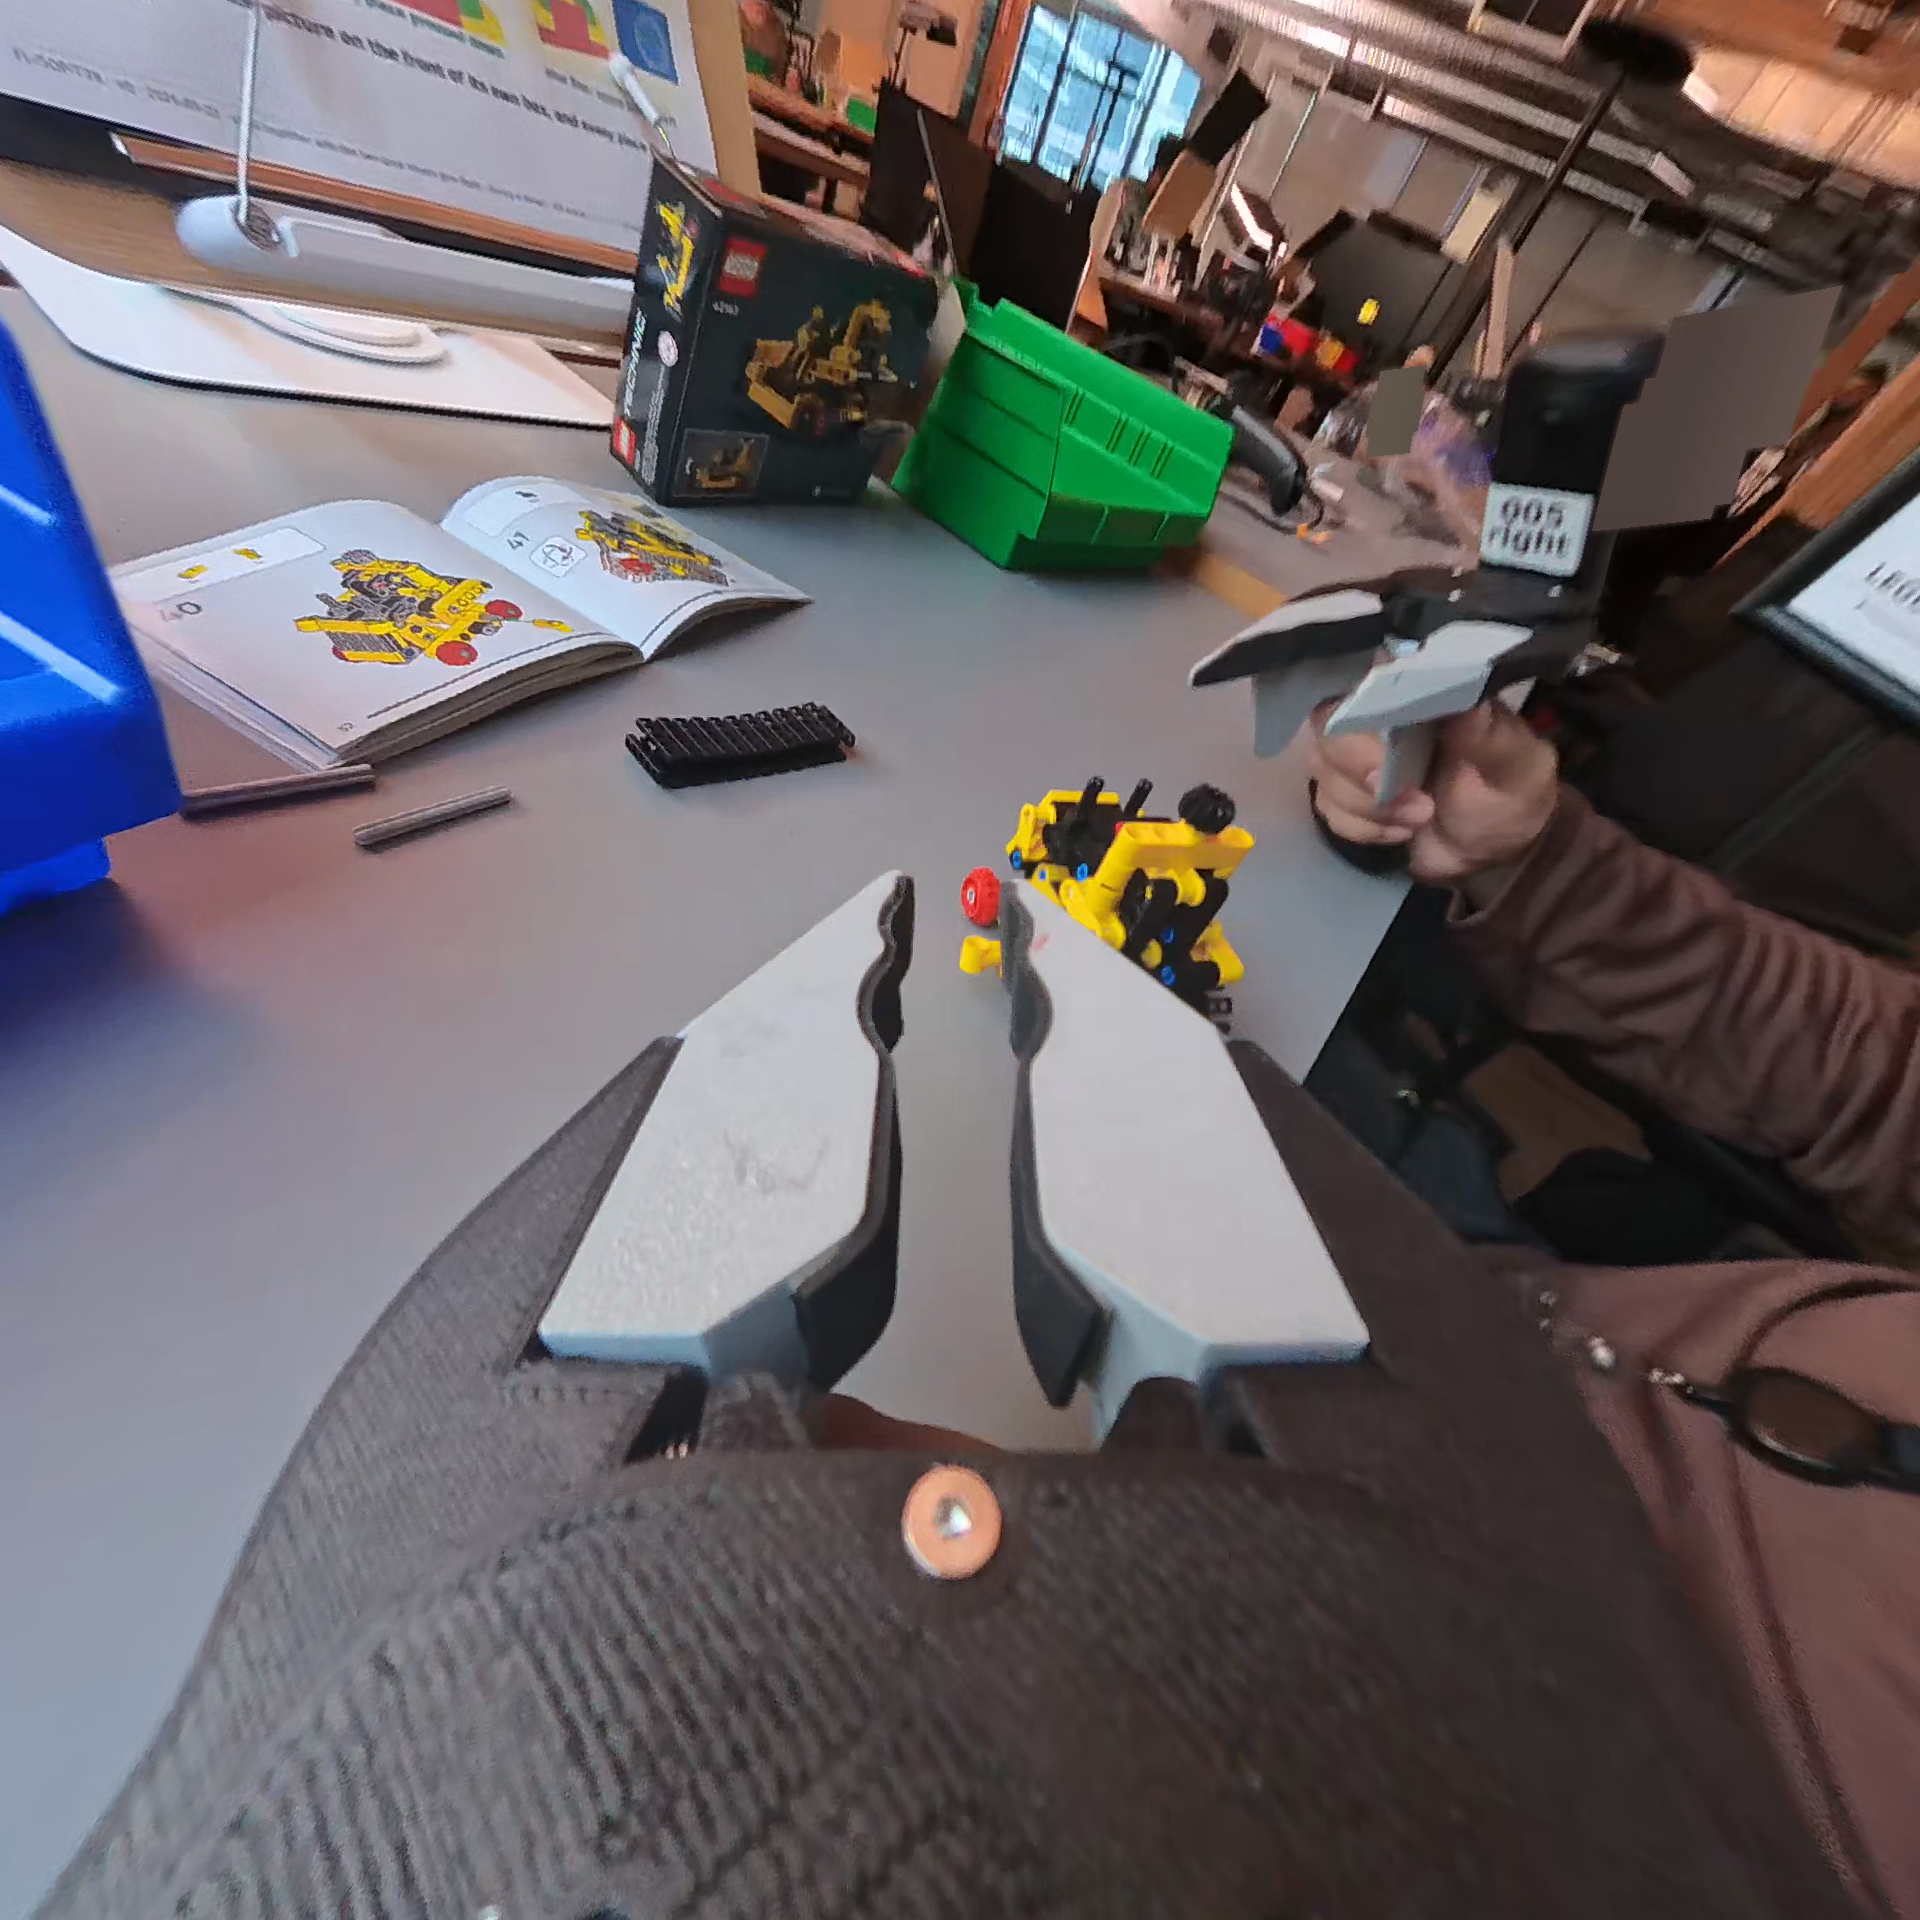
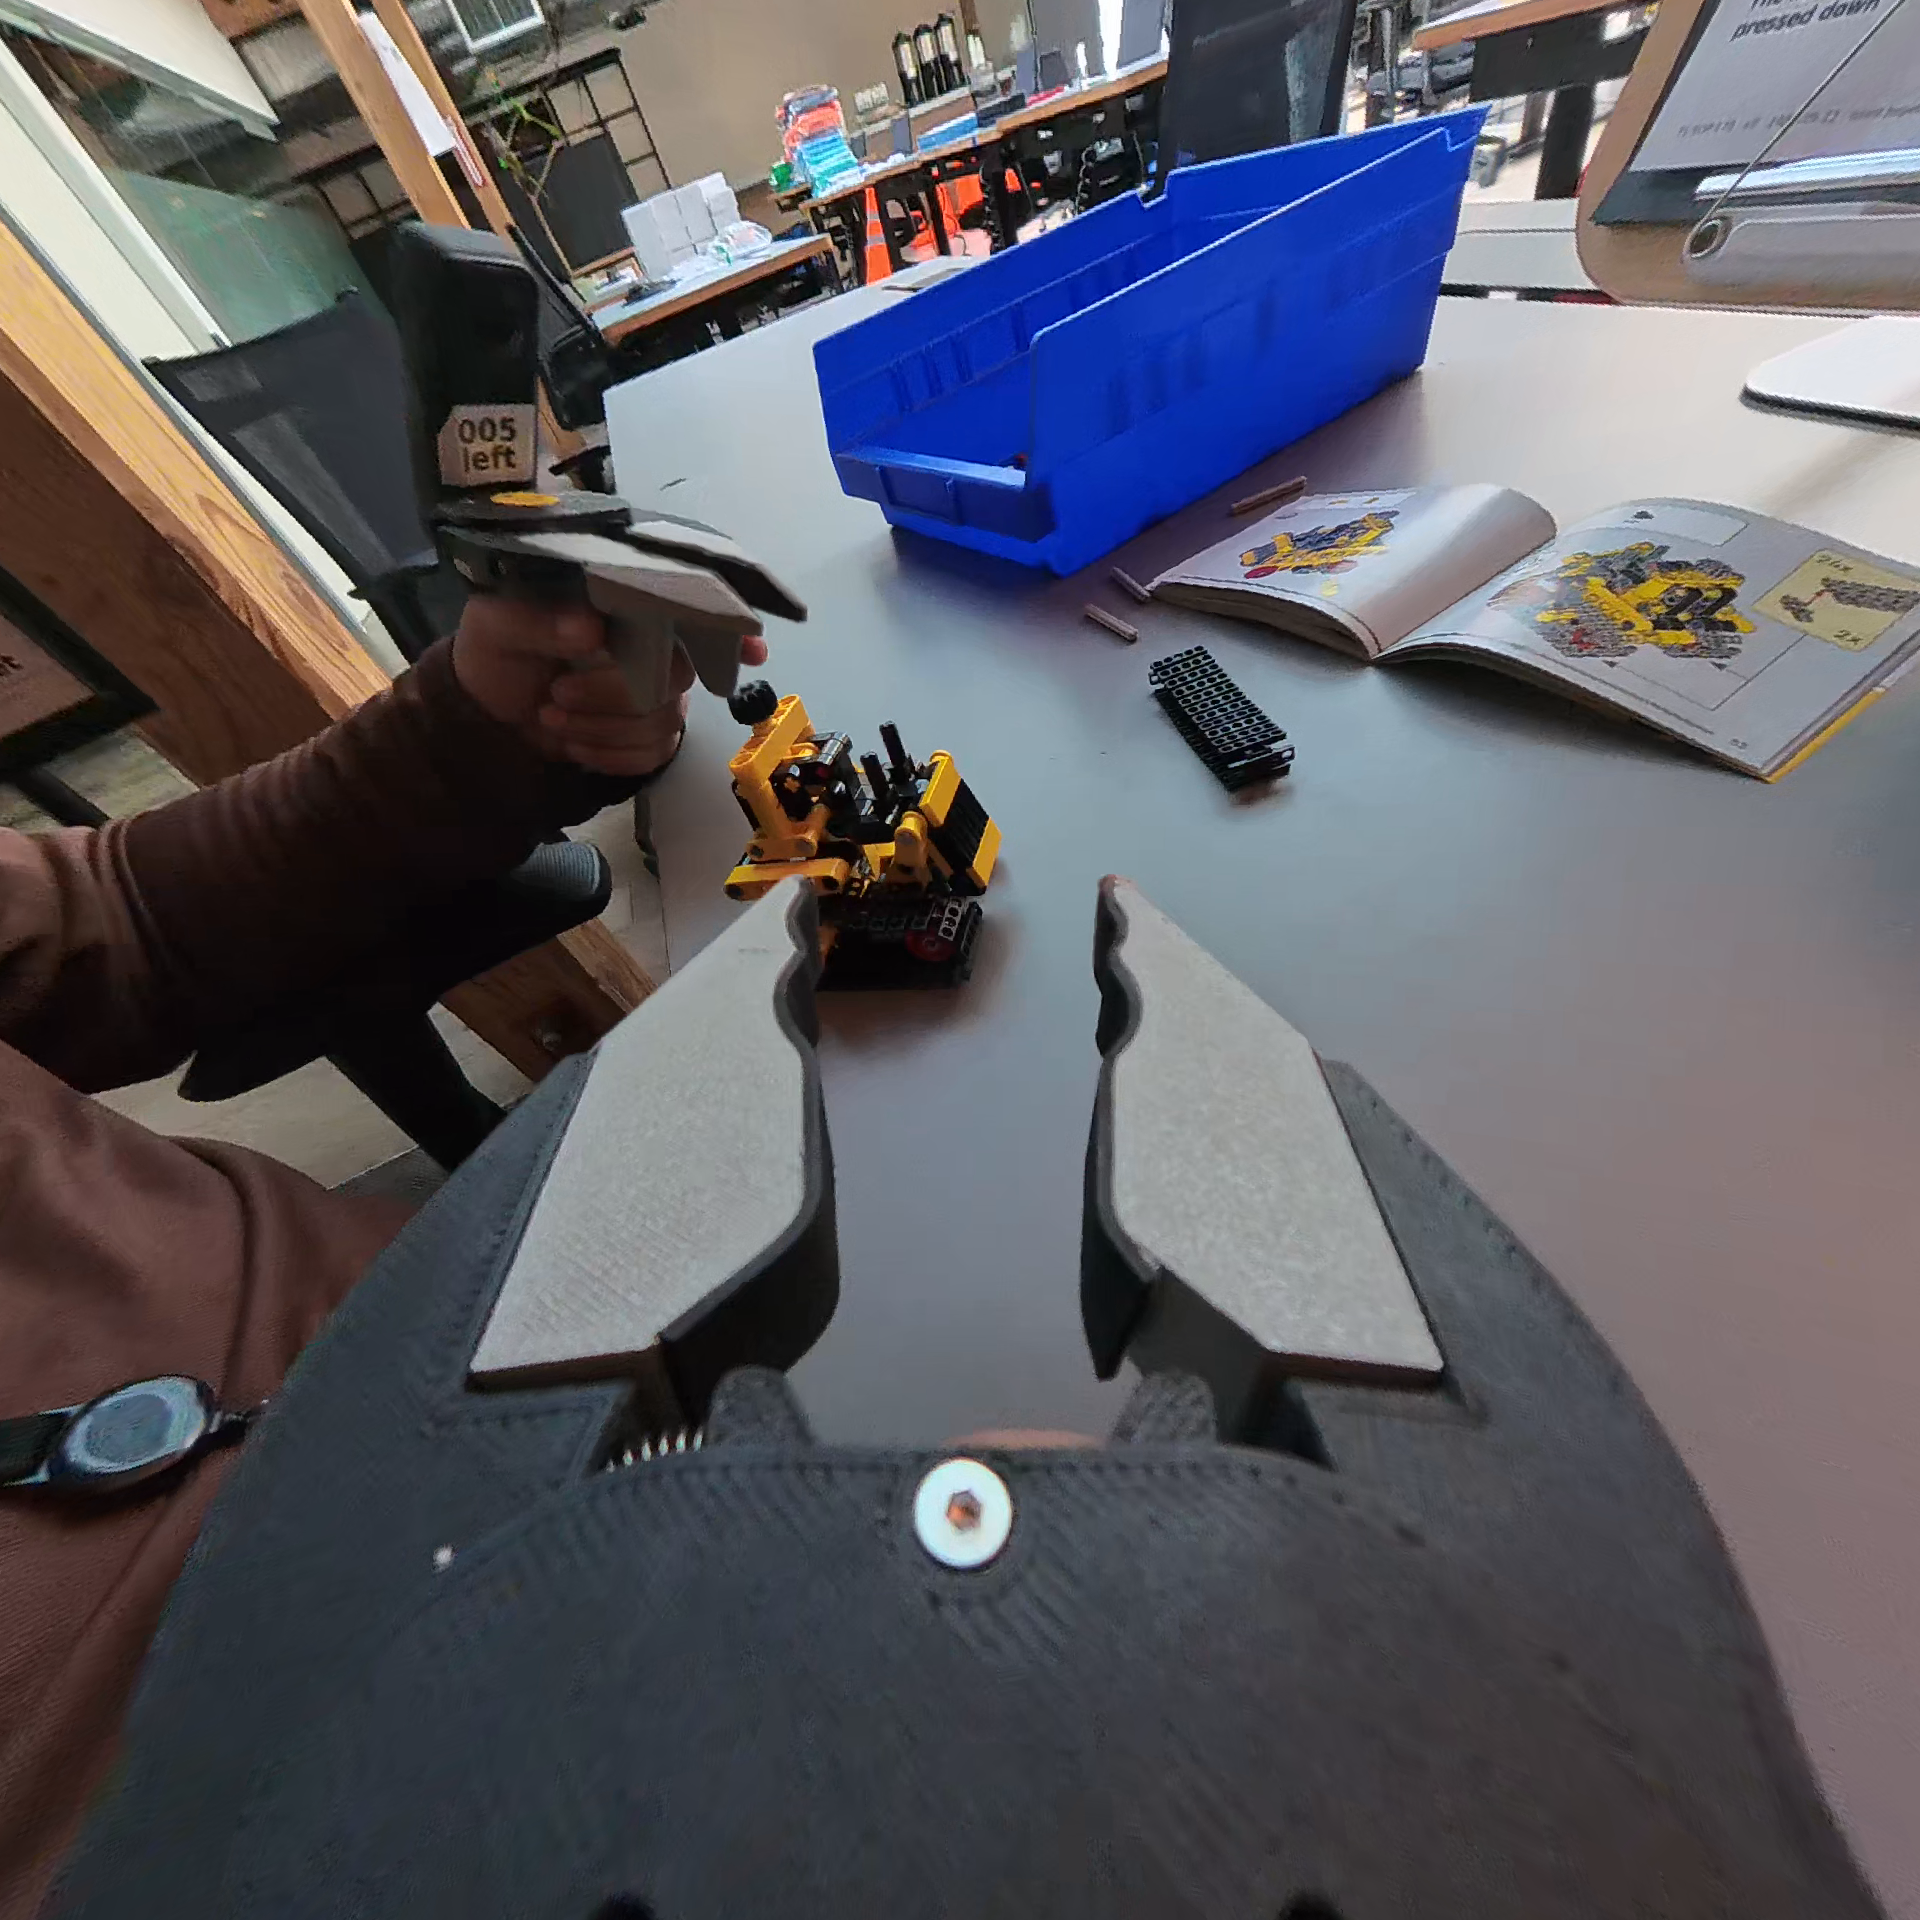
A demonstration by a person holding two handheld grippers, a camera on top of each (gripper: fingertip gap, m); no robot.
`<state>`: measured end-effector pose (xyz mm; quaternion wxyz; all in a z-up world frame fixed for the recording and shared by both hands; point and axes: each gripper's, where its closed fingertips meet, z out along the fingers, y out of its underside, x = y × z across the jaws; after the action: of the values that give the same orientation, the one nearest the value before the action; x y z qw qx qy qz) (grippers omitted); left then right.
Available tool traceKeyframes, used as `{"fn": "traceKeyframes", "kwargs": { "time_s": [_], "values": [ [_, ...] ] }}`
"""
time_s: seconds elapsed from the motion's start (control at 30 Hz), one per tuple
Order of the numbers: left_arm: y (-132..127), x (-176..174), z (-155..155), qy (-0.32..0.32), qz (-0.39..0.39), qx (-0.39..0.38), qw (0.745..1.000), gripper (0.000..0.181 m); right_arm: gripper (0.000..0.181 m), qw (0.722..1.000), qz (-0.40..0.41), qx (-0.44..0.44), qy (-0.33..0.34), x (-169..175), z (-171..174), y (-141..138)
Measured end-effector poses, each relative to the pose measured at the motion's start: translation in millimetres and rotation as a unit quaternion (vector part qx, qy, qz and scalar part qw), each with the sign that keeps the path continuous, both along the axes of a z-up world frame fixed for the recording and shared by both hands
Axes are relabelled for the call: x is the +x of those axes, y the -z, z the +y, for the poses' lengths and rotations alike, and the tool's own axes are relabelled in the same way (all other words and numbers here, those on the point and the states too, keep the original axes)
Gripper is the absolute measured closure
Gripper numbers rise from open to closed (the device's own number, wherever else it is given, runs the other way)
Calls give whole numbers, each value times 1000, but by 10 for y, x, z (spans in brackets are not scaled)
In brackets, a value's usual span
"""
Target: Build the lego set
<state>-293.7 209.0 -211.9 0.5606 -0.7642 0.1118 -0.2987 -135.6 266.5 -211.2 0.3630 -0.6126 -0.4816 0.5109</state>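
A half-built yellow and black Lego bulldozer (image 1: 1132,873) stands near the table edge; it also shows in the right wrist view (image 2: 862,821). My left gripper (image 1: 958,902) is open by a narrow gap and empty, held in the air just above and beside the model, as the right wrist view (image 2: 771,639) shows. A red round piece (image 1: 979,896) and a small yellow piece (image 1: 977,954) show just past its tips; whether they are attached to the model is unclear. My right gripper (image 2: 953,902) is wide open and empty, a little short of the model, and it appears raised in the left wrist view (image 1: 1231,709). A black track strip (image 1: 740,744) lies loose on the table (image 2: 1221,727).
An open instruction booklet (image 1: 416,613) (image 2: 1558,613) lies behind the track strip. The set's box (image 1: 769,353) and a green bin (image 1: 1060,447) stand farther back. A blue bin (image 2: 1143,353) (image 1: 62,644) sits at one side, with two grey rods (image 1: 431,816) (image 2: 1110,621) near it. A monitor stand (image 1: 312,312) is behind. My hands' fingertips stand some 20 cm from each other.
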Motion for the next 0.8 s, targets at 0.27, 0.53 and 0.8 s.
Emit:
{"fn": "traceKeyframes", "kwargs": {
  "time_s": [0.27,0.53,0.8],
  "values": [
    [134,128,-15,3,85,0,996,168,132,1000,17,-2,-6,20,-11,-49],
    [113,116,-19,3,74,2,997,168,133,1000,14,3,-4,16,-10,-44],
    [145,251,26,31,48,-28,998,166,133,999,2,38,-2,-4,-55,-21]
  ]
}}
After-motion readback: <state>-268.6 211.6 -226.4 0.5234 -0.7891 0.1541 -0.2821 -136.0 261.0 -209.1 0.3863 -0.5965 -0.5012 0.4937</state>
